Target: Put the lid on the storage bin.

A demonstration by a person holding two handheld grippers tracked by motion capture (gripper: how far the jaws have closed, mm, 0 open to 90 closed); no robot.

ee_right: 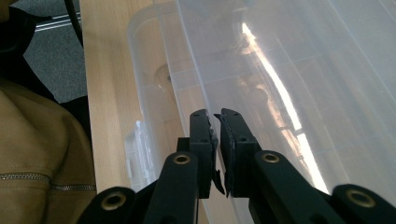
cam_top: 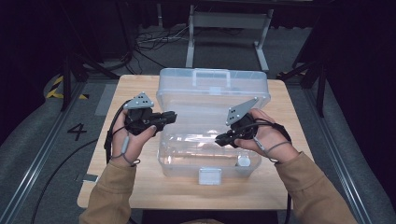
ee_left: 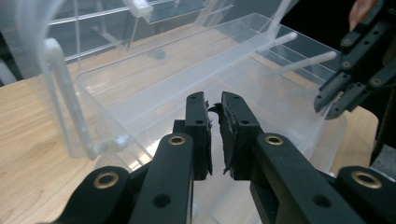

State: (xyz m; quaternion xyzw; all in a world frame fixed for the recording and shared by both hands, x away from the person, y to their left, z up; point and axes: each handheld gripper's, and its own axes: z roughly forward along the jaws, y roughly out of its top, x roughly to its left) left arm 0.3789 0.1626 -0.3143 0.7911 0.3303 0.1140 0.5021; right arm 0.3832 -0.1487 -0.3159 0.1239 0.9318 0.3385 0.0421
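From my high view the wooden table [cam_top: 140, 186] is evenly lit from overhead, while the floor around it falls off into near black. The picture is soft and low in detail. Glare pools on the floor of the clear plastic bin [cam_top: 187, 161], just inside its near wall. In my right gripper view a bright streak of reflected light runs along the bin's wall. In my left gripper view the bin's open lid [ee_left: 37, 28] at the upper left washes out pale and blurred.
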